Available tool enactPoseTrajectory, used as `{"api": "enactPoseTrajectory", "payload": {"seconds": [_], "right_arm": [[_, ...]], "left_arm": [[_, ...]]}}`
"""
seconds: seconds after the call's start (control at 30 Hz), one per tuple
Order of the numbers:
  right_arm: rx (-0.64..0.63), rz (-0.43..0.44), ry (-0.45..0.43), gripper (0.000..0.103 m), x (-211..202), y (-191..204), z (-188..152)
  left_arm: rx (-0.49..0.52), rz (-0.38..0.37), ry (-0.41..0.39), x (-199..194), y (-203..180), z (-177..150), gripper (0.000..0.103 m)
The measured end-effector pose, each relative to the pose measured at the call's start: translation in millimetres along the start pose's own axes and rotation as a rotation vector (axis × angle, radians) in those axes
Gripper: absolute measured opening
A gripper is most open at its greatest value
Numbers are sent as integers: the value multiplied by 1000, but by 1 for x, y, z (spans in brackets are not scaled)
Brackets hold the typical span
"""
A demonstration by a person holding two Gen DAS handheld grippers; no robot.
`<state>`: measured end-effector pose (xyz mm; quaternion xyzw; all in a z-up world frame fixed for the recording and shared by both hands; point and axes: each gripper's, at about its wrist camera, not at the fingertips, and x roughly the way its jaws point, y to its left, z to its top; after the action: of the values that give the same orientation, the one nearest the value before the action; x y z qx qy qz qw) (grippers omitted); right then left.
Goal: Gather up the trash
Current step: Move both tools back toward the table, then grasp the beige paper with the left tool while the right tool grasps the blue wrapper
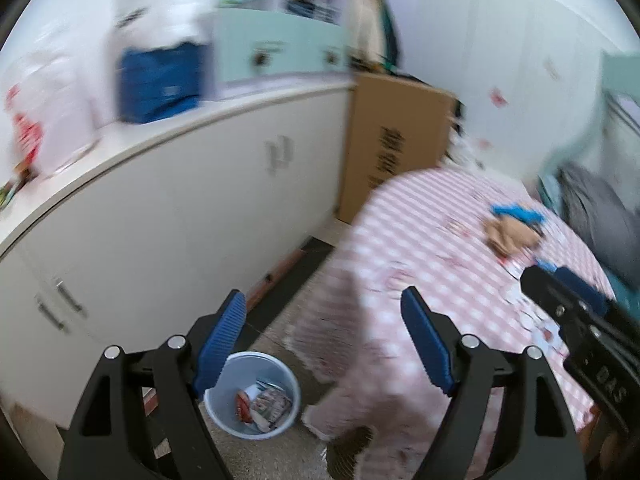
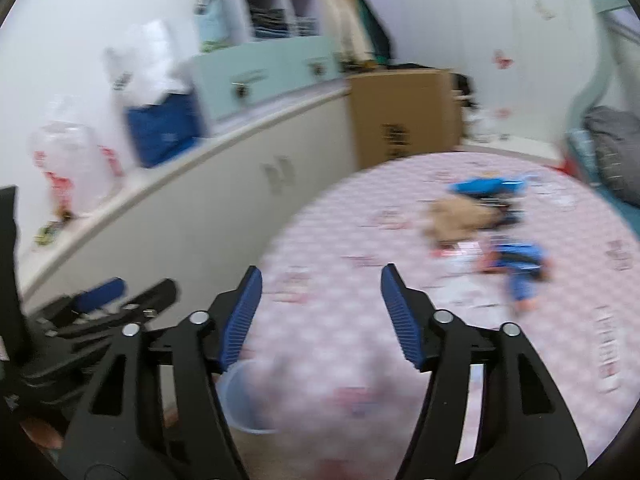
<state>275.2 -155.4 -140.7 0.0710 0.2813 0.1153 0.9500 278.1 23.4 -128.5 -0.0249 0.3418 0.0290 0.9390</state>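
We hold both tools spread and empty: left tool (image 1: 322,312) above the bin (image 1: 253,394), right tool (image 2: 321,286) above the surface (image 2: 440,320).

Motion blur smears the wrappers (image 2: 484,216) on the pink bedspread (image 2: 360,280) (unreadable); bin (image 2: 240,400) half hidden behind it.

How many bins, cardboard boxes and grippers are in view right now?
Bins: 1, the waste bin
Boxes: 1, the cardboard box
Grippers: 2, left gripper and right gripper, both open and empty
Total: 4
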Motion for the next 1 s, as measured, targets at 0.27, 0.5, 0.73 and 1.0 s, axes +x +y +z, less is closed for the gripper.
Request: {"api": "enactPoseTrajectory", "payload": {"seconds": [0.27, 0.5, 0.73, 1.0], "right_arm": [[-19, -247, 115, 78, 18, -114, 0], [-113, -254, 199, 81, 56, -152, 3], [-138, -207, 267, 81, 84, -164, 8], [-25, -178, 287, 40, 89, -189, 11]], "left_arm": [[151, -155, 100, 47, -98, 7, 78], [241, -191, 127, 85, -151, 18, 78], [313, -218, 106, 113, -191, 37, 78], [329, -229, 109, 151, -222, 48, 70]]}}
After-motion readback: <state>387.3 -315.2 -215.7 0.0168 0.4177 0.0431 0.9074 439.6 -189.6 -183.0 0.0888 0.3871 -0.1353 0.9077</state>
